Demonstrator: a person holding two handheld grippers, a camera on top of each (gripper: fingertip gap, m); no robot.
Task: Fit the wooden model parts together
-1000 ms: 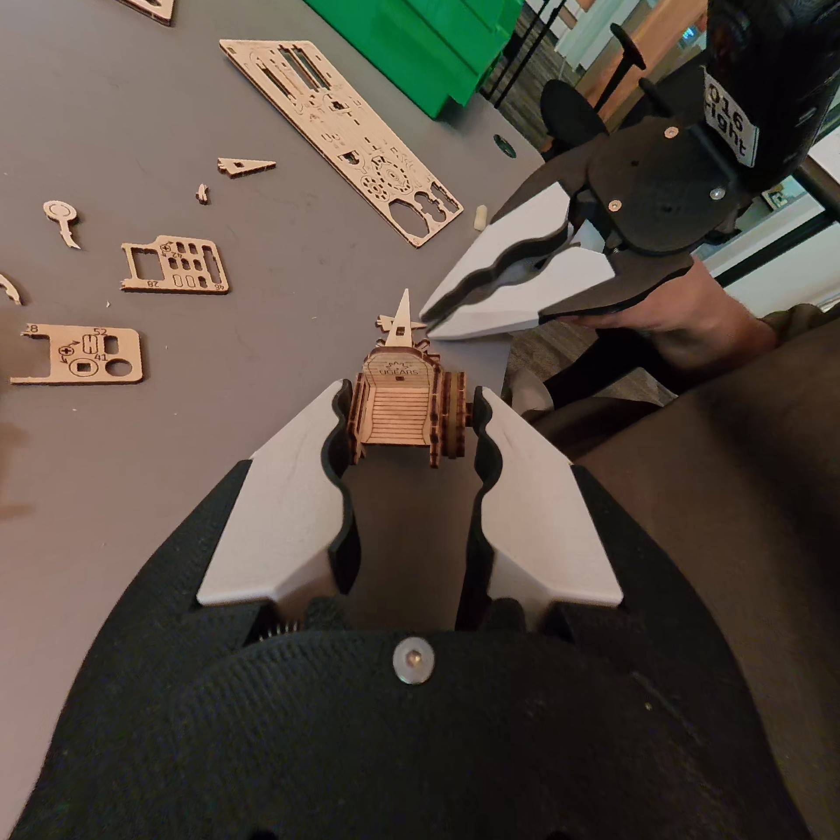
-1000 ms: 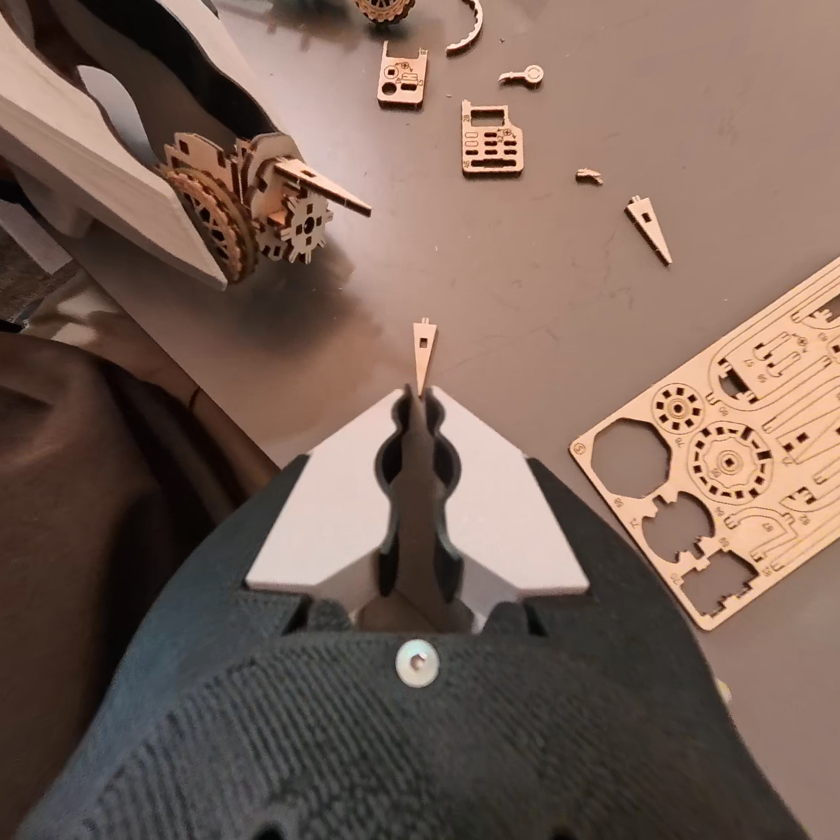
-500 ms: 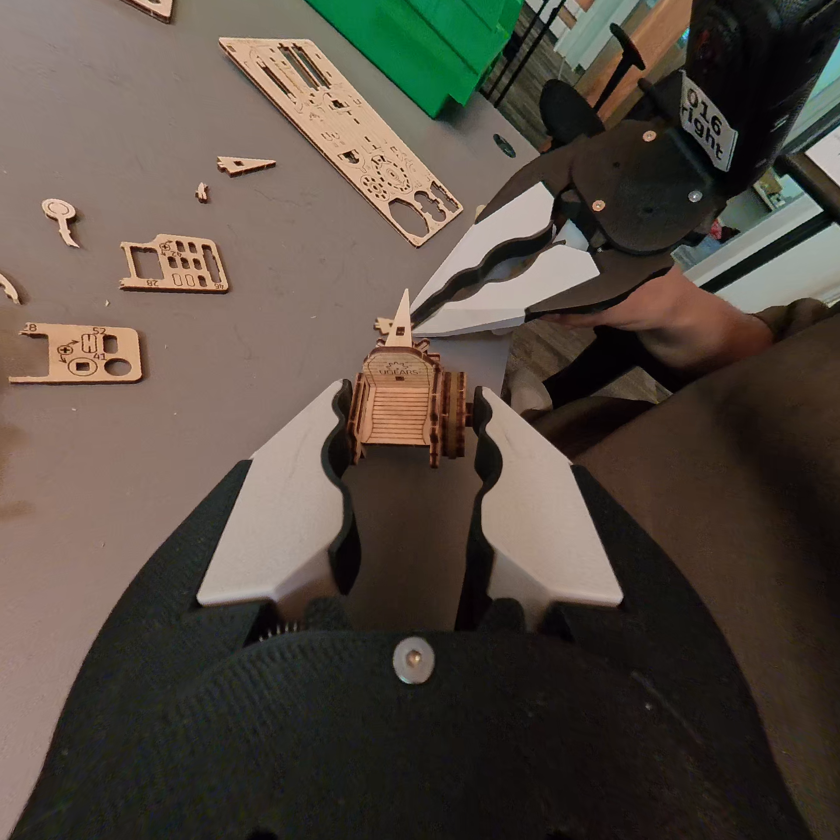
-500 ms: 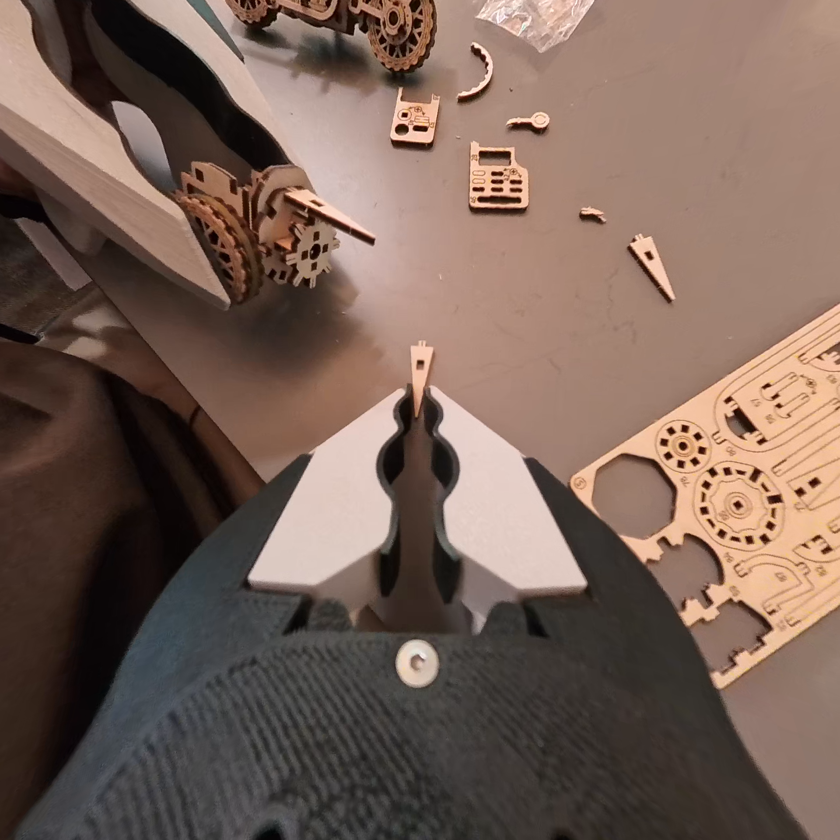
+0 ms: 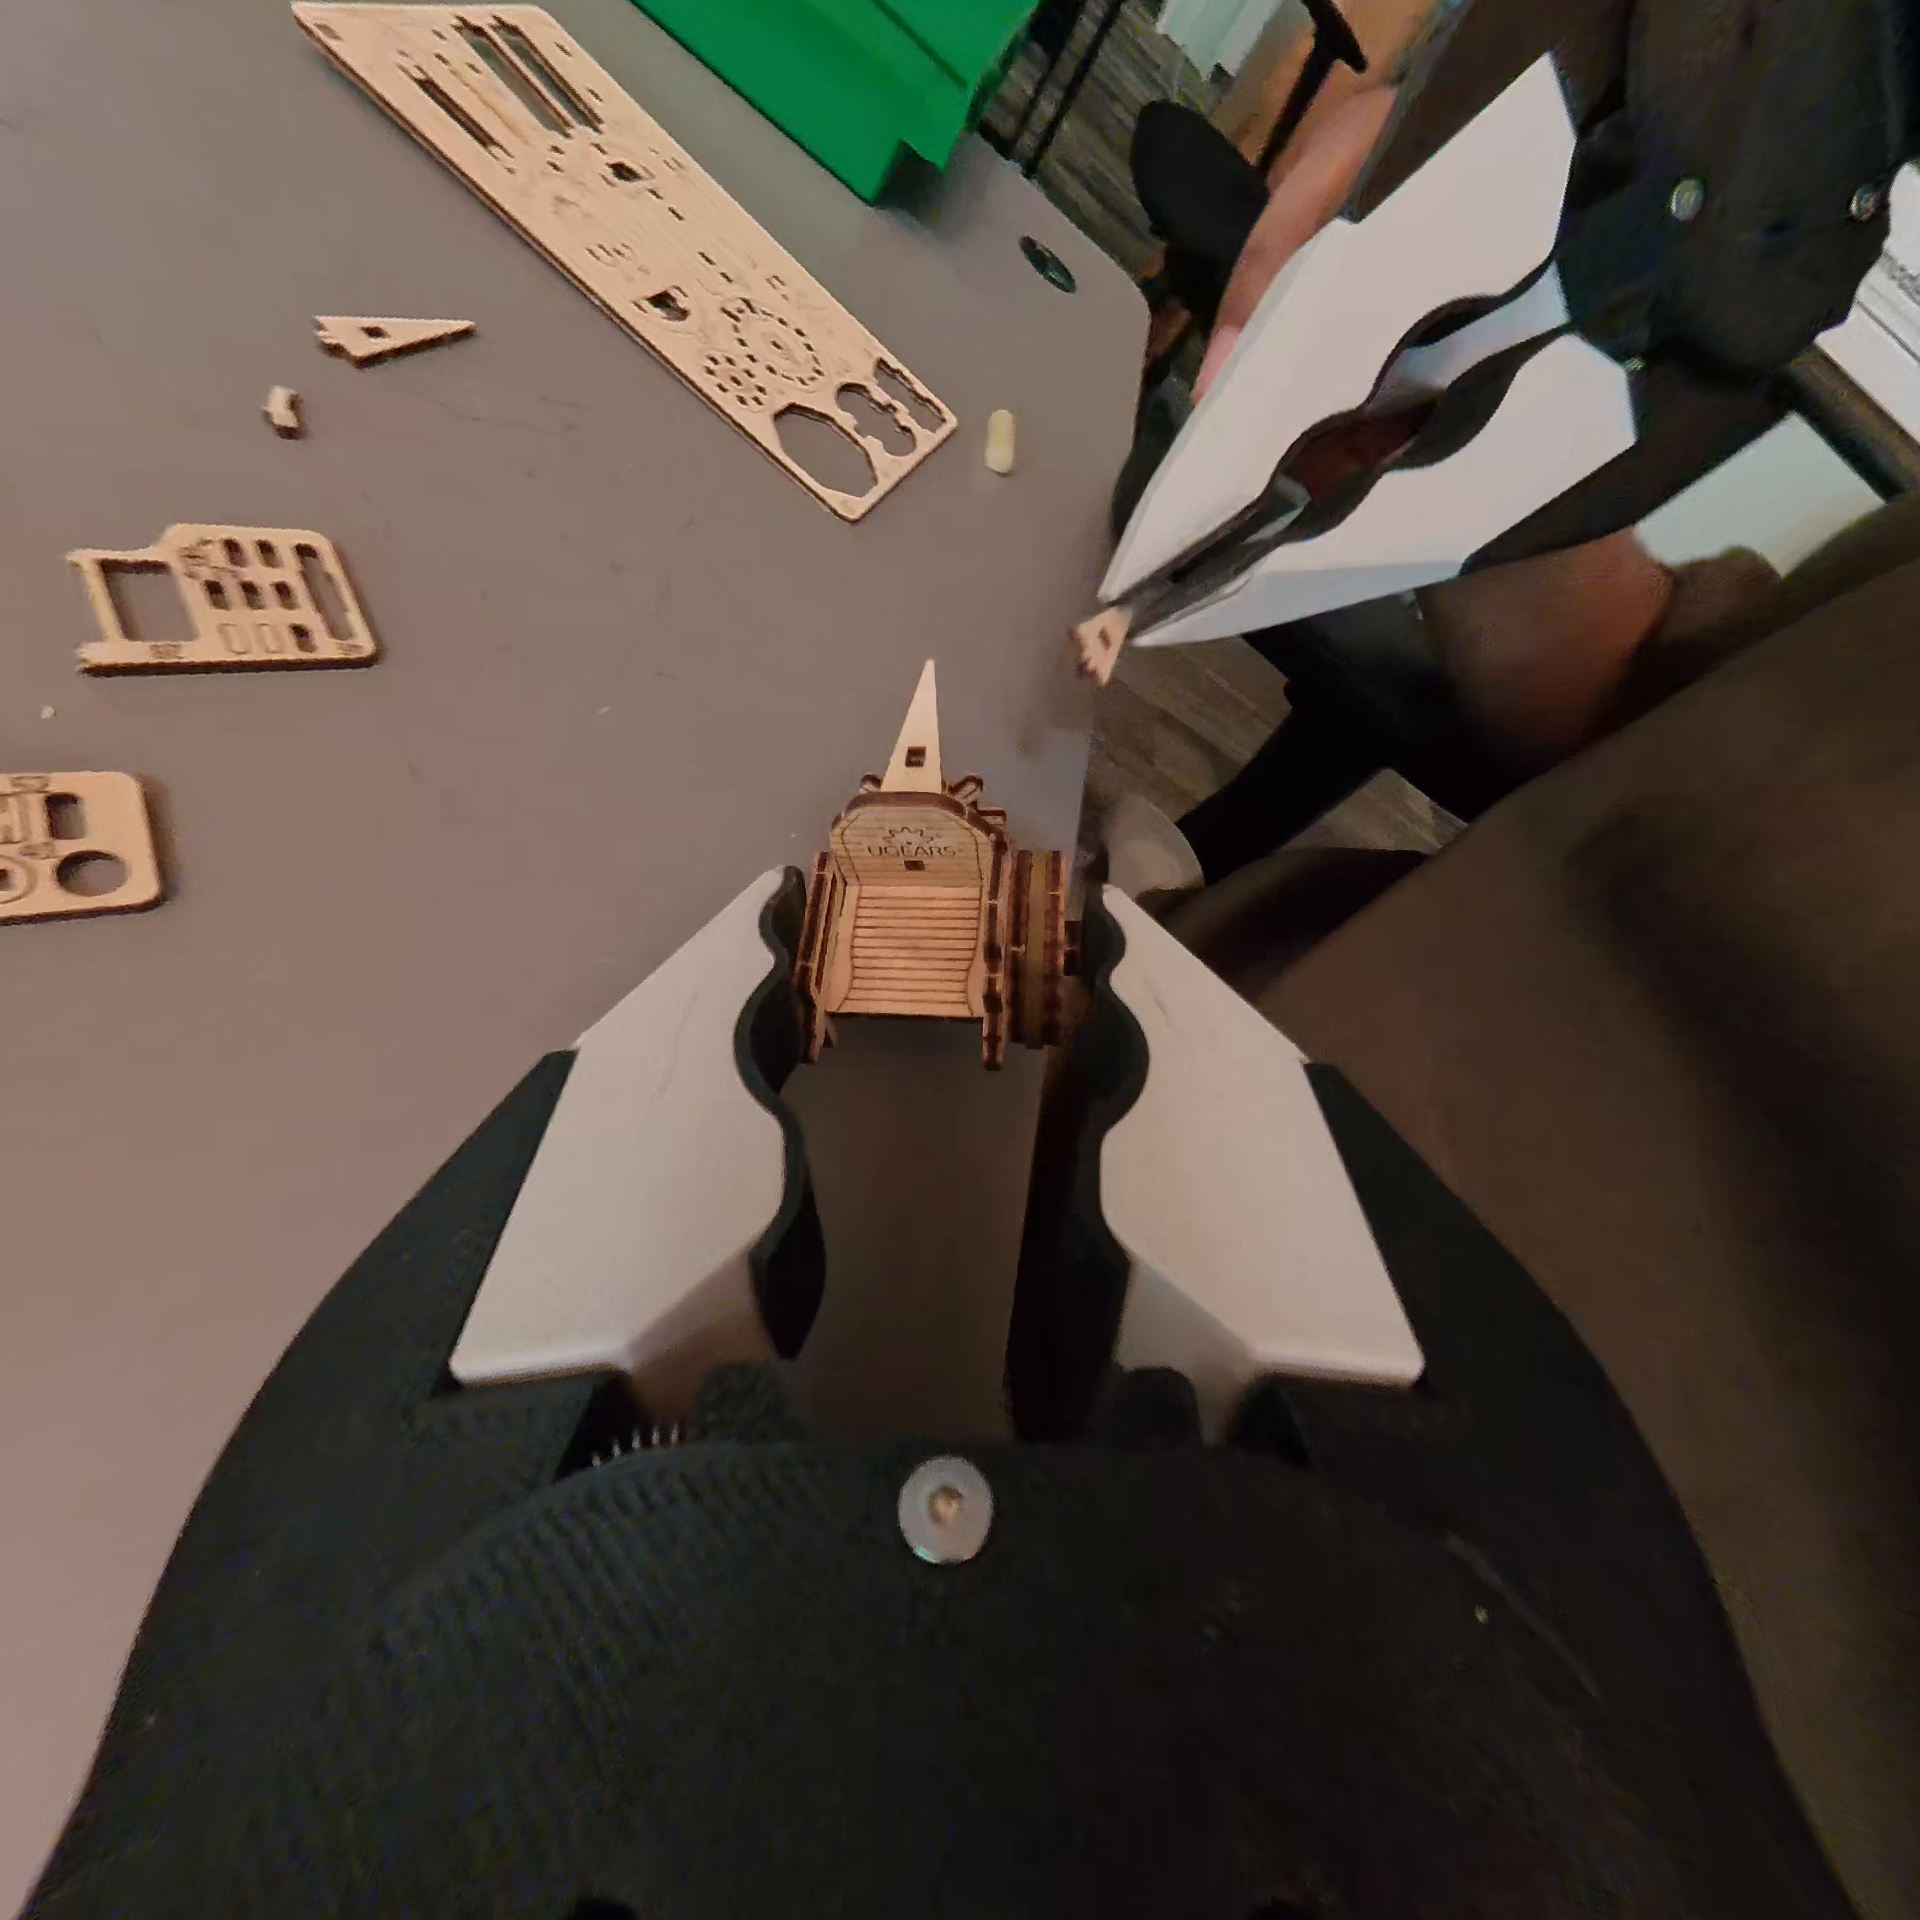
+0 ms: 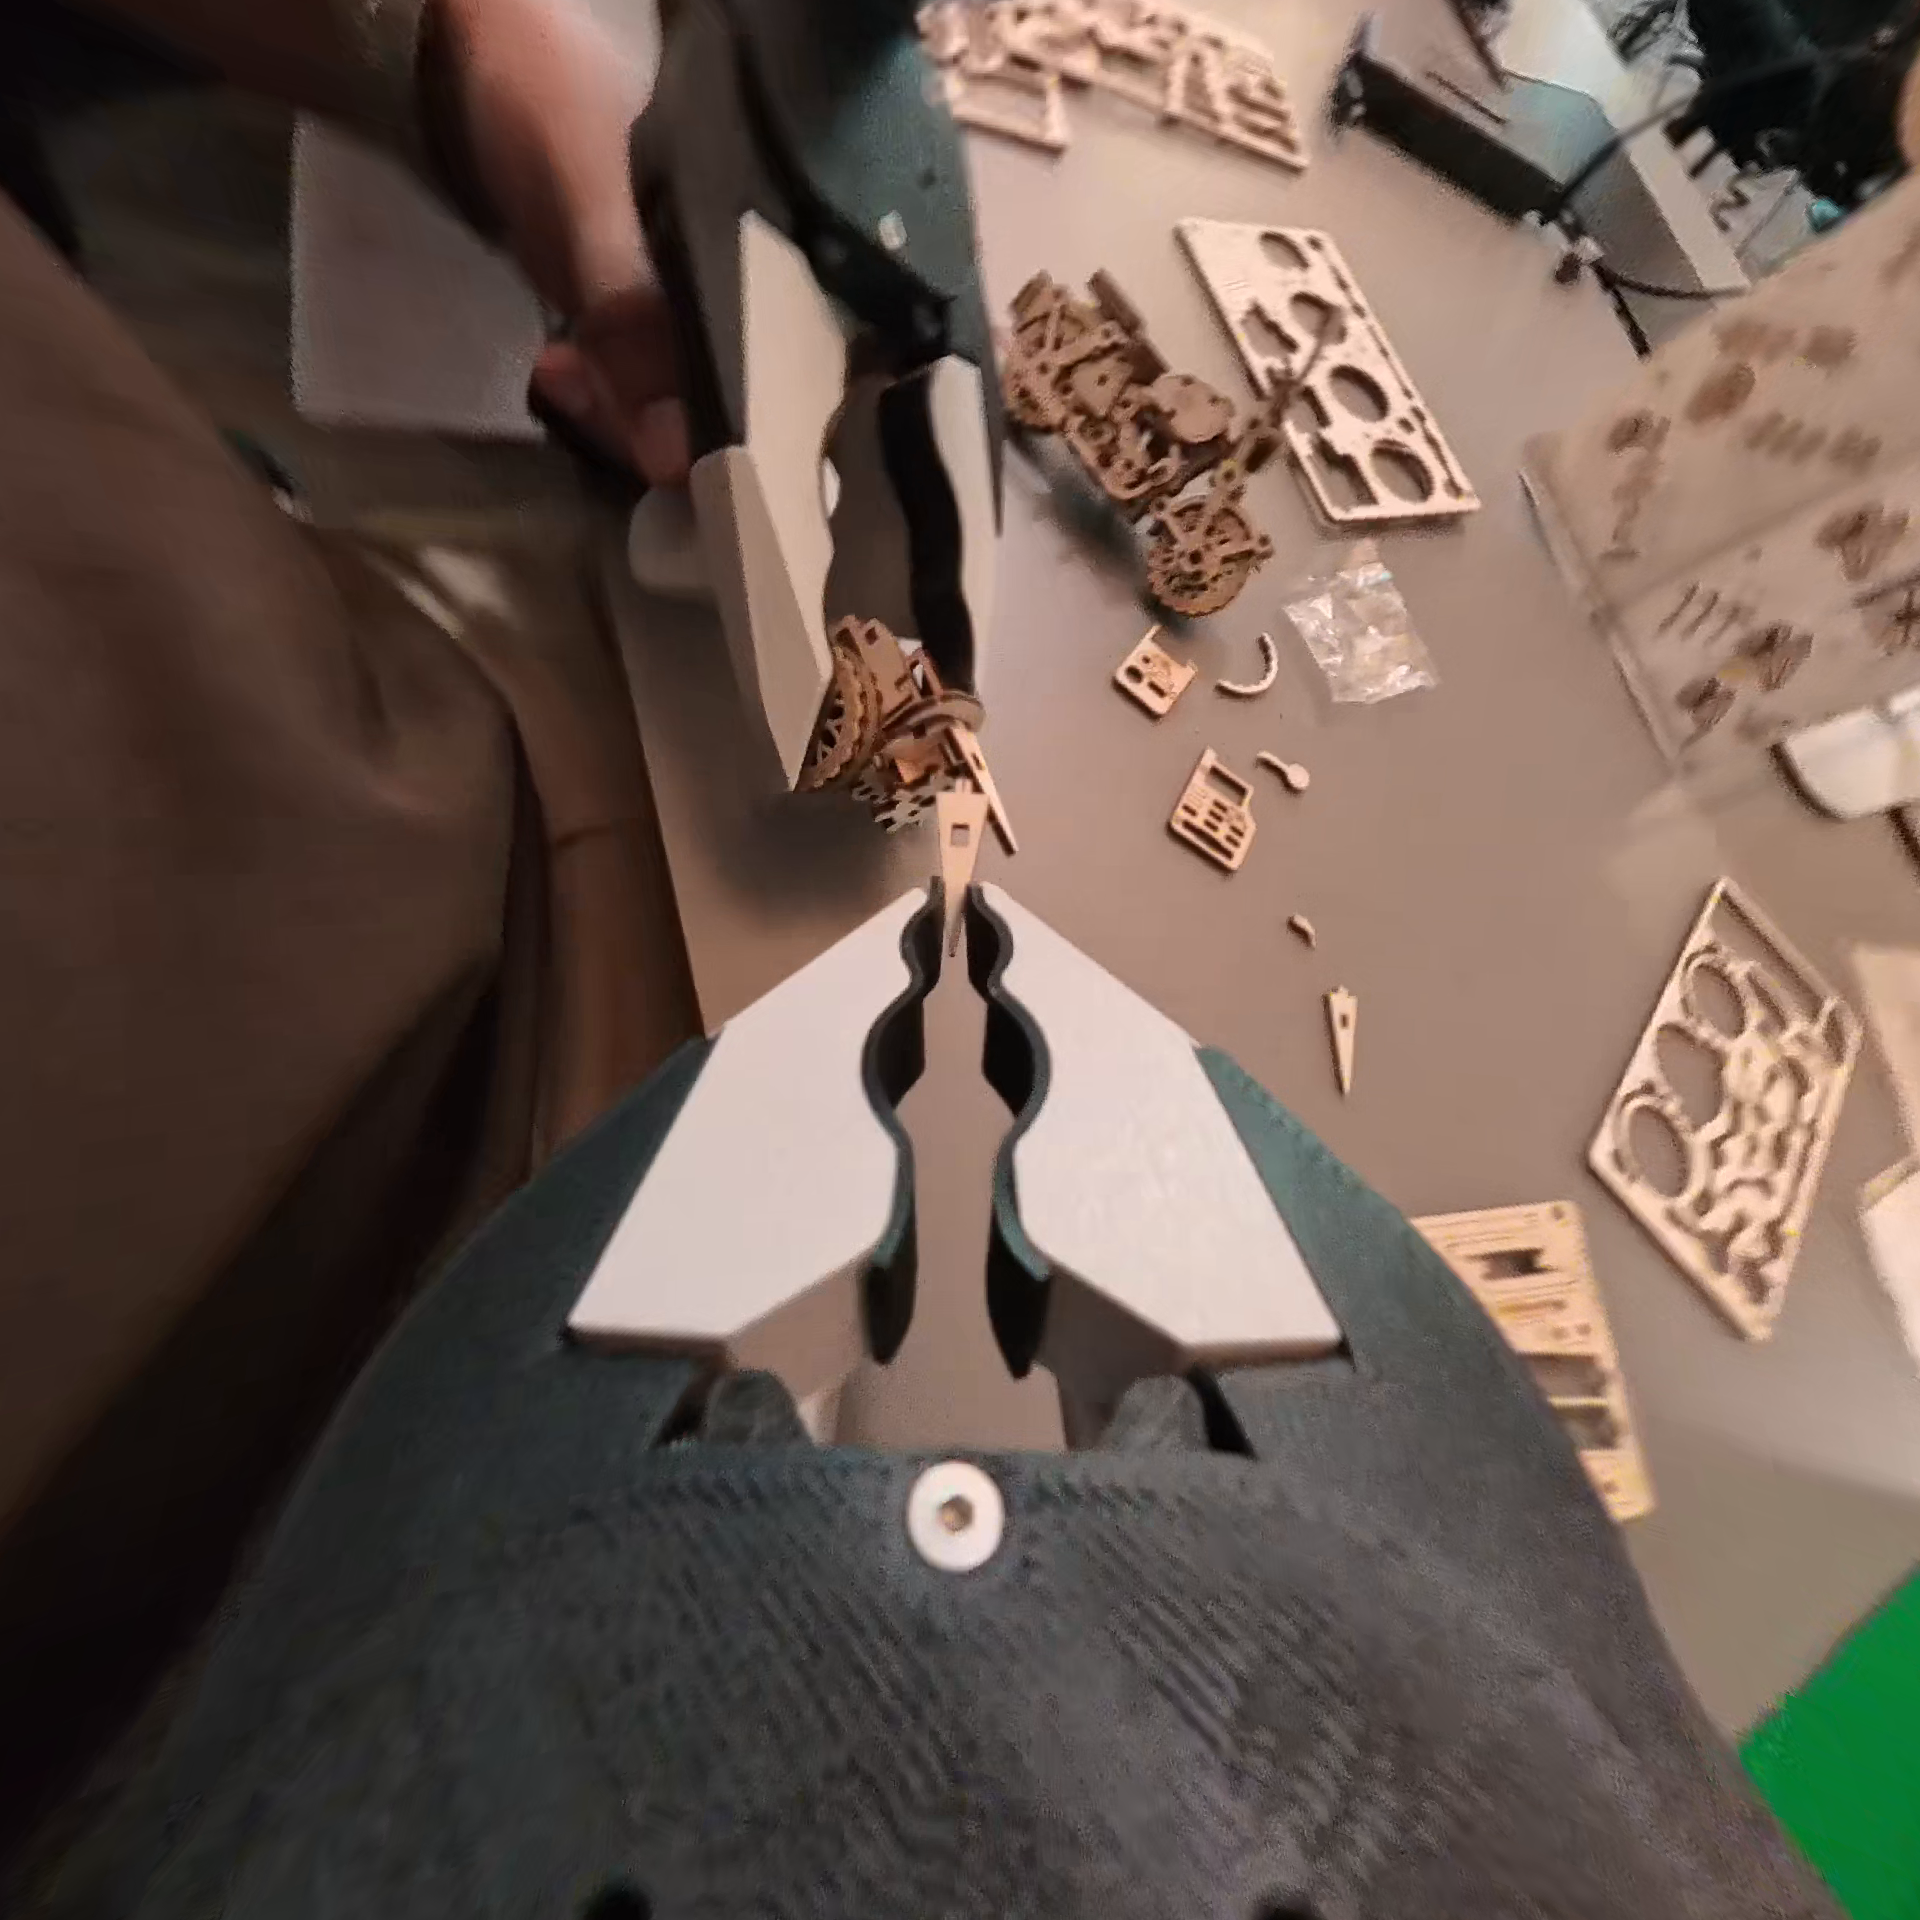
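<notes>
My left gripper [image 5: 940,914] is shut on a small wooden sub-assembly [image 5: 914,925] with a slatted seat, side gears and a pointed spike sticking forward, held over the table's near edge. The sub-assembly also shows in the right wrist view [image 6: 883,727]. My right gripper [image 6: 951,914] is shut on a thin pointed wooden wedge [image 6: 958,852], whose wide notched end reaches toward the sub-assembly's spike. In the left wrist view the right gripper [image 5: 1117,613] hangs to the upper right with the wedge [image 5: 1096,649] at its tip, a short way from the spike.
The grey table [image 5: 520,644] holds cut-out wooden sheets [image 5: 644,239], loose small parts [image 5: 223,597], a second wedge [image 6: 1340,1039], a built wooden model [image 6: 1132,436] and a clear plastic bag [image 6: 1356,634]. A green bin [image 5: 831,62] stands at the back. A person's hand [image 6: 613,416] and lap lie at the table edge. Across from one pair of fingers to the other is roughly 6 centimeters.
My right gripper has swung round and tilted, bringing the wedge close to the sub-assembly's spike. The left gripper and its sub-assembly have barely moved.
</notes>
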